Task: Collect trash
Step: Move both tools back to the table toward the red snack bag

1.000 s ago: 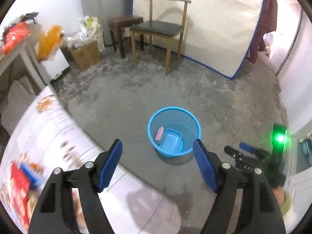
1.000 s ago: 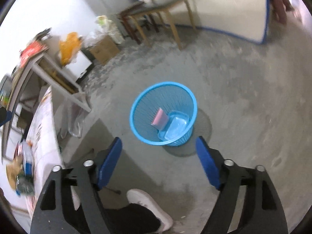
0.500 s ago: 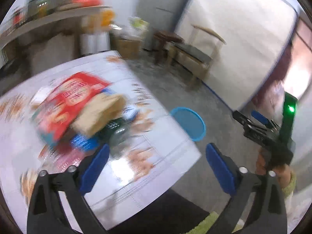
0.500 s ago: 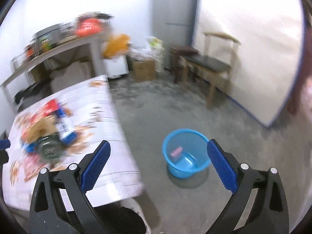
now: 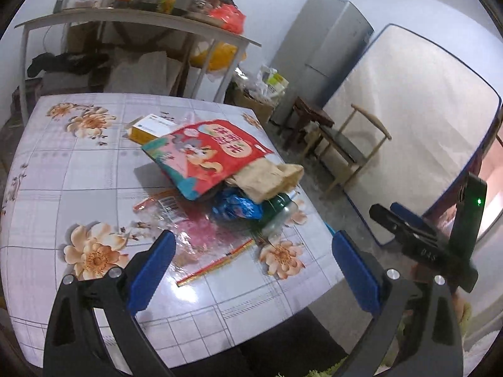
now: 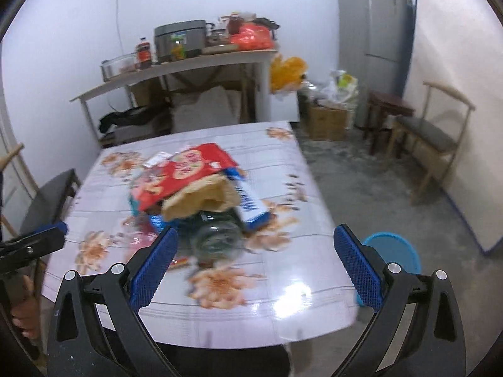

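A heap of trash lies on the flowered table [image 5: 63, 188] [image 6: 298, 282]: a red snack bag [image 5: 207, 154] [image 6: 185, 172], a brown paper bag [image 5: 267, 179] [image 6: 201, 201], a dark green glass jar [image 5: 276, 213] [image 6: 217, 232], a blue wrapper [image 5: 235, 207], a clear wrapper [image 5: 201, 242], and a white-and-yellow box [image 5: 151, 128]. A blue-and-white box [image 6: 251, 204] lies beside the jar. My left gripper [image 5: 251, 267] hangs open above the table's near edge, empty. My right gripper [image 6: 254, 264] is open too, empty, in front of the jar. The blue basket [image 6: 393, 251] stands on the floor, right of the table.
A cluttered side table [image 6: 176, 66] stands behind, a grey fridge [image 6: 374, 31] and a mattress [image 5: 408, 125] to the right. A wooden chair [image 6: 430, 138], a dark stool [image 6: 389, 106] and a cardboard box [image 6: 327, 119] stand on the concrete floor. Another chair [image 6: 47, 194] is at the table's left.
Both grippers swung away from the blue basket on the floor toward the table with the trash heap. Their jaws opened wider. The basket now shows only at the right wrist view's right edge.
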A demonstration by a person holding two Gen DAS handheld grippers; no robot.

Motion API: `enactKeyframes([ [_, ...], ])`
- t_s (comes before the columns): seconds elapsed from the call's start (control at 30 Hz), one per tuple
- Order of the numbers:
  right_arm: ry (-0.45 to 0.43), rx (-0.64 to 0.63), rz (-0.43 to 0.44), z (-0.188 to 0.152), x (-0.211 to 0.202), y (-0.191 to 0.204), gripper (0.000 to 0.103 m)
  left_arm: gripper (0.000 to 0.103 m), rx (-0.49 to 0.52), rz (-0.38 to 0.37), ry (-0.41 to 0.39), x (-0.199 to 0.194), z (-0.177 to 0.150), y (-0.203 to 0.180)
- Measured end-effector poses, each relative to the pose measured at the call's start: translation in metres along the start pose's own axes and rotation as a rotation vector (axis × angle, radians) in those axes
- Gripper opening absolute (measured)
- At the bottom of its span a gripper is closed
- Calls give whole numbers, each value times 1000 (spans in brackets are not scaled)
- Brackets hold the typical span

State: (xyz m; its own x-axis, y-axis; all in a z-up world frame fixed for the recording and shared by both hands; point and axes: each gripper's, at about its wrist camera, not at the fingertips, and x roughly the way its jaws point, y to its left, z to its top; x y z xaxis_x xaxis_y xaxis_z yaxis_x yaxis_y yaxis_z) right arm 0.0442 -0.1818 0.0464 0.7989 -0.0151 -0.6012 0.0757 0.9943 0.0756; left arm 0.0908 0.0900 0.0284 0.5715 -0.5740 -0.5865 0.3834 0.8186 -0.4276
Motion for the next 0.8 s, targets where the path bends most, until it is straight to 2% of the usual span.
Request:
enactKeyframes([
  [0.13,16,-5,16,-1,7,14,95,97,28,38,-35,1,2,6],
  [0.3,28,2,27,-2,12,8,95,97,70,73,-55,6,1,11],
  [0.43,72,37,61,-4,23,-2,95,97,70,105,-44,17,-1,20],
  [0.63,180,140,166,1,55,-15,95,97,54,120,-15,36,5,33],
  [0.8,199,205,243,14,72,-22,94,97,110,168,-33,49,16,32],
])
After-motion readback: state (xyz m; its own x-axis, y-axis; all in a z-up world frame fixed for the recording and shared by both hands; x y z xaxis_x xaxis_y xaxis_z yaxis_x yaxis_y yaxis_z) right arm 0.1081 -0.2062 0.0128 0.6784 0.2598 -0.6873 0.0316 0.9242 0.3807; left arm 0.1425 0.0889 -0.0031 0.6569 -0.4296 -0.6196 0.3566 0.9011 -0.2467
